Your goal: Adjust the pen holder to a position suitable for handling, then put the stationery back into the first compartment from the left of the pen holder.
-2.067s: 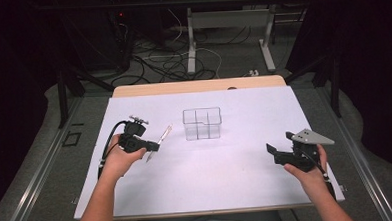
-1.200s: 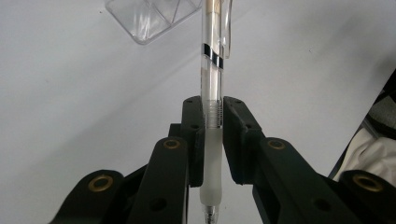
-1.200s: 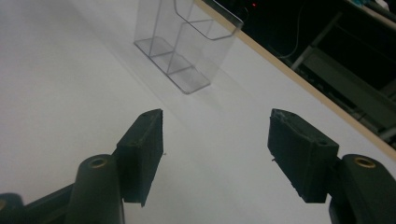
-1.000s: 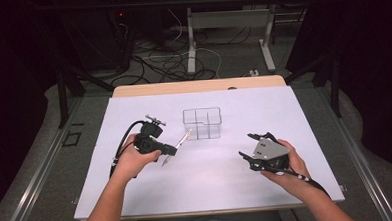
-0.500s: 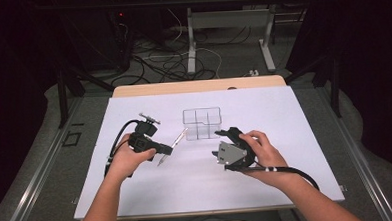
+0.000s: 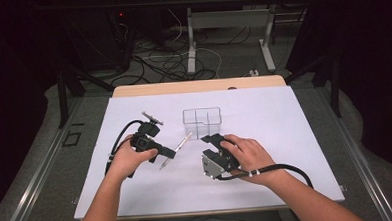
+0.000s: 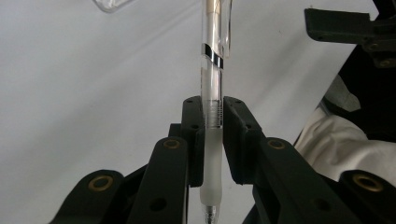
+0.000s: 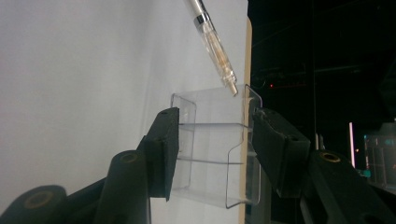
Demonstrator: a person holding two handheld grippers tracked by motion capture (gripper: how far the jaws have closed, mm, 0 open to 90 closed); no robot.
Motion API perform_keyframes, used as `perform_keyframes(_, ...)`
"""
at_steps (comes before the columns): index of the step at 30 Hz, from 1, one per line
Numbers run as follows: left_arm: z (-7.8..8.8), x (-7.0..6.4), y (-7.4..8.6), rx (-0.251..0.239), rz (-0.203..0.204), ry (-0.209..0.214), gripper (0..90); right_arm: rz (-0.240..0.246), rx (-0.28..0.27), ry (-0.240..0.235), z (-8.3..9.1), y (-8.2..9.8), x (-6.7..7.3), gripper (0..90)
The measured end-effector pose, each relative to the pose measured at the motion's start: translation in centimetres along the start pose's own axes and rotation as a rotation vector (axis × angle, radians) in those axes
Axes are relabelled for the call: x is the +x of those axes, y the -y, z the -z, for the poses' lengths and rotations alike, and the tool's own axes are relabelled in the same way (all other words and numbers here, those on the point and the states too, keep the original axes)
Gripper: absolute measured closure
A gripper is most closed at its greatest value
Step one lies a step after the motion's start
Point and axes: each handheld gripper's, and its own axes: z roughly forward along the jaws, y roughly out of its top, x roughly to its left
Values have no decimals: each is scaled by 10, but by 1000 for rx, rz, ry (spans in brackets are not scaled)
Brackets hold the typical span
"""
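A clear plastic ballpoint pen with a frosted grip and a black band (image 7: pixel 211 107) is clamped between the two black jaws of the left hand-held gripper (image 7: pixel 212 119), the pads pressed against the barrel just above the frosted grip — its writing tip is seen at the bottom edge of the left gripper view and its clip end near the top. In the high view the same pen (image 6: pixel 176 149) is held slanted above the white paper-covered worktop (image 6: pixel 284 116), its upper end directed at the small clear plastic compartmented box (image 6: pixel 202 122) that stands on the worktop toward the far side of the sheet, near the middle. The left hand-held gripper (image 6: pixel 167 153) is gripped by the person's left hand (image 6: pixel 128 158), with a black cable looped behind it. The right hand-held gripper (image 6: pixel 211 140) is held by the right hand (image 6: pixel 248 155) just in front of the box. In the right gripper view the clear box (image 8: pixel 212 149) is seen between the two black jaws, which have just been closing — a gap is left on each side, so the box is not yet pressed by the pads (image 8: pixel 169 140). The pen's end (image 8: pixel 217 46) is seen just above the box's rim in that view, and whether the two touch cannot be told.
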Motion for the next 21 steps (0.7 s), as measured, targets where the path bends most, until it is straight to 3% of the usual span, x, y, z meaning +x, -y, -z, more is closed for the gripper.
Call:
perform_keyframes(1, -1, -1, 0, -1, 3, 4, 796, -9, -16, 5, -1, -1, 2, 524)
perform_keyframes(2, -1, -1, 0, 1, 0, 11, 796, 9, -24, -7, -2, -2, 1, 527)
perform_keyframes(5, -2, -4, 0, 5, -4, 24, 796, 44, -62, 19, -6, -3, 3, 533)
perform_keyframes(9, -4, -7, -2, 10, -10, 30, 796, 125, -50, 40, -9, -7, 4, 542)
perform_keyframes(12, -6, -7, -2, 17, -14, 32, 796, 134, -63, 68, -13, -9, 7, 536)
perform_keyframes(17, -10, -8, -3, 25, -17, 46, 796, 180, -51, 71, -16, -12, 9, 569)
perform_keyframes(20, -12, -9, -3, 30, -20, 51, 796, 184, -53, 64, -17, -12, 12, 588)
perform_keyframes(21, -12, -10, -3, 32, -21, 53, 796, 209, -57, 61, -18, -13, 12, 588)
